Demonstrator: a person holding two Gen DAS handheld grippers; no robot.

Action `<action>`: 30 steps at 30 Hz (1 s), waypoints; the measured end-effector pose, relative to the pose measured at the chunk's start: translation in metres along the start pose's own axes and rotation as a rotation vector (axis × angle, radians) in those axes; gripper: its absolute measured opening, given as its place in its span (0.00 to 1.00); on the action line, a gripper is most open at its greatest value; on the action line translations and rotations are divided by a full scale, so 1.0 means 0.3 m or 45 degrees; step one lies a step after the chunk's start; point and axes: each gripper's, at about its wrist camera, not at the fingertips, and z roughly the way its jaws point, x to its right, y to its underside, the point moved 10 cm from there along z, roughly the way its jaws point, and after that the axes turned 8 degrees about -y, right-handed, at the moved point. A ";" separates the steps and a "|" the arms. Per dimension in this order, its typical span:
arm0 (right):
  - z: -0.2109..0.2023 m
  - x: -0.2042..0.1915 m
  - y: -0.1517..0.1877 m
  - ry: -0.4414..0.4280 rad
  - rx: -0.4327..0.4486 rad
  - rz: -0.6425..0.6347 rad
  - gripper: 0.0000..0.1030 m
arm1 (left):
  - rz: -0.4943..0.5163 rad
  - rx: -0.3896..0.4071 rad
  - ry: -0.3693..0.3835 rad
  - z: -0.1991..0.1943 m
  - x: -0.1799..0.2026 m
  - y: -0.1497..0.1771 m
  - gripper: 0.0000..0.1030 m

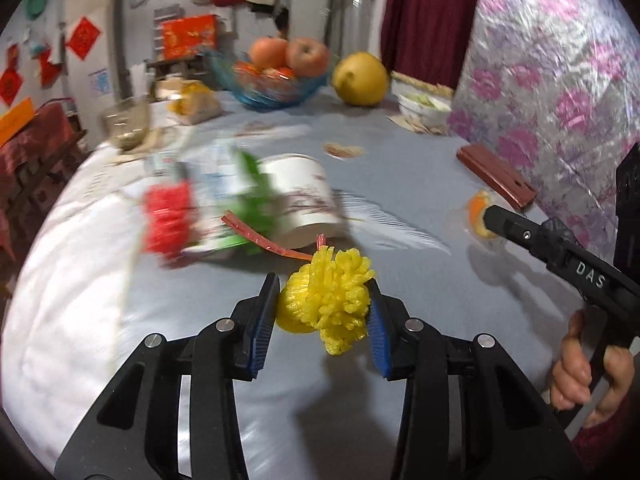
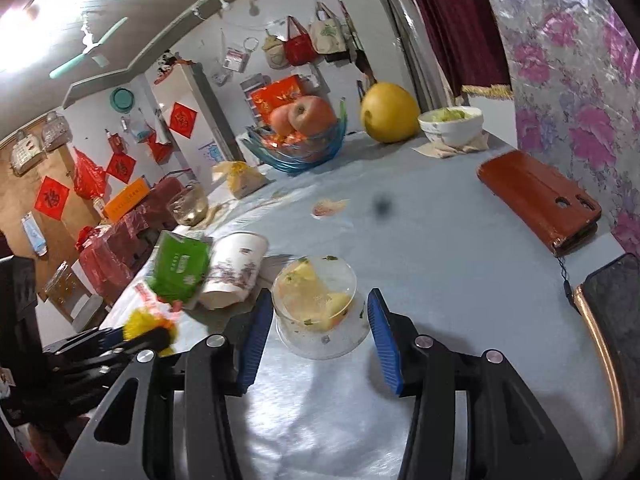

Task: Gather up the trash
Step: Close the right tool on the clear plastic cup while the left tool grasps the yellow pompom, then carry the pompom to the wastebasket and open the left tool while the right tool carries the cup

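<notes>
Yellow foam fruit netting [image 1: 328, 304], bunched into a ball, sits clamped between the left gripper [image 1: 324, 312] fingers, above the grey tabletop [image 1: 400, 200] near its front edge. From the right wrist, the right gripper [image 2: 316, 328] fingers flank a clear plastic cup [image 2: 316, 304] of peel scraps; contact unclear.

A tipped paper cup [image 1: 304, 196], green packet [image 1: 248, 184] and red foam net [image 1: 168, 220] are crowding the table's [image 1: 400, 184] left, while its blue middle is lying open.
</notes>
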 end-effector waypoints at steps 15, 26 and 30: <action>-0.055 -0.286 0.037 -0.241 -0.011 -0.109 0.47 | -0.411 0.090 -0.402 -0.492 -0.615 0.263 0.41; -0.145 -0.523 0.113 -0.336 -0.021 -0.234 0.47 | -0.648 -0.050 -0.585 -0.672 -0.979 0.652 0.41; -0.153 -0.644 0.197 -0.382 -0.083 -0.299 0.47 | -0.693 -0.110 -0.593 -0.660 -1.062 0.774 0.41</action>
